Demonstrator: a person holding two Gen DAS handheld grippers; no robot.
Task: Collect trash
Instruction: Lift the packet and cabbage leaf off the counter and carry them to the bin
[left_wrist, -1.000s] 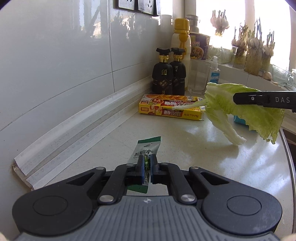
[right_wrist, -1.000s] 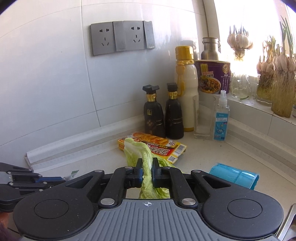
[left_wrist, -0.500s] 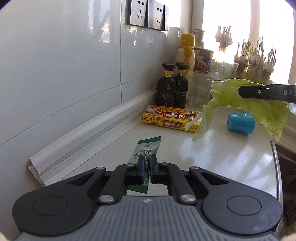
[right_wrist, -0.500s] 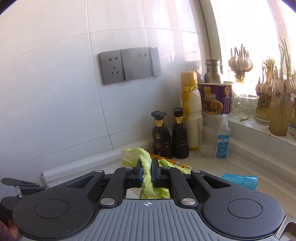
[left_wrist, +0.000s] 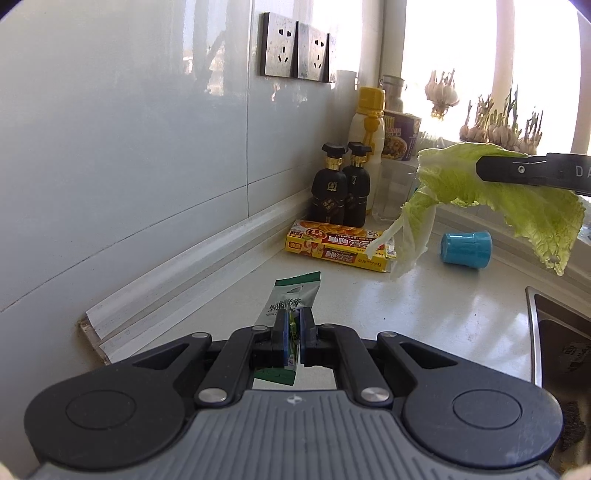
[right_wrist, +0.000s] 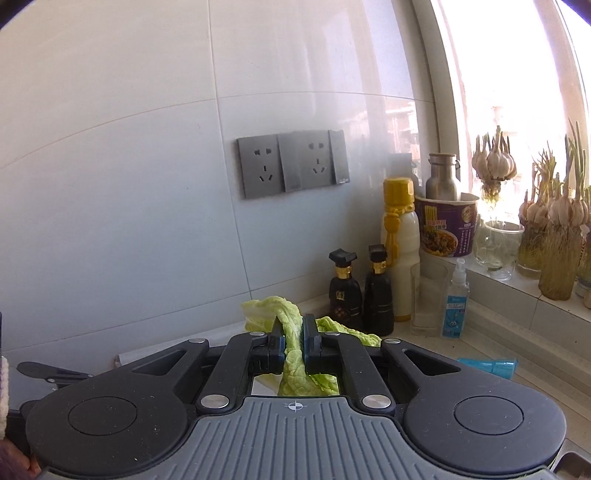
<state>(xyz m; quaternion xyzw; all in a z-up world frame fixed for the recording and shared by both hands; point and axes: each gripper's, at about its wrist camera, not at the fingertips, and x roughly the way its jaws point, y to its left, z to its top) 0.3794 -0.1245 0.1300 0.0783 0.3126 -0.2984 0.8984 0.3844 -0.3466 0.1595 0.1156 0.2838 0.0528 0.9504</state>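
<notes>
Currently we hold two trash items clear of the tabletop (left_wrist: 461, 314) for disposal: left tool (left_wrist: 293, 325) clamped on green wrapper (left_wrist: 291, 299); right tool (right_wrist: 293, 332) clamped on cabbage leaf (right_wrist: 291, 354).

Box (left_wrist: 340, 243) before bottles (left_wrist: 340, 188), seemingly touching

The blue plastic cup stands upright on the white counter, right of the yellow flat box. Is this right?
Not quite. The blue plastic cup lies on its side, not upright, as the left wrist view shows. It is on the white counter, right of the yellow flat box.
</notes>
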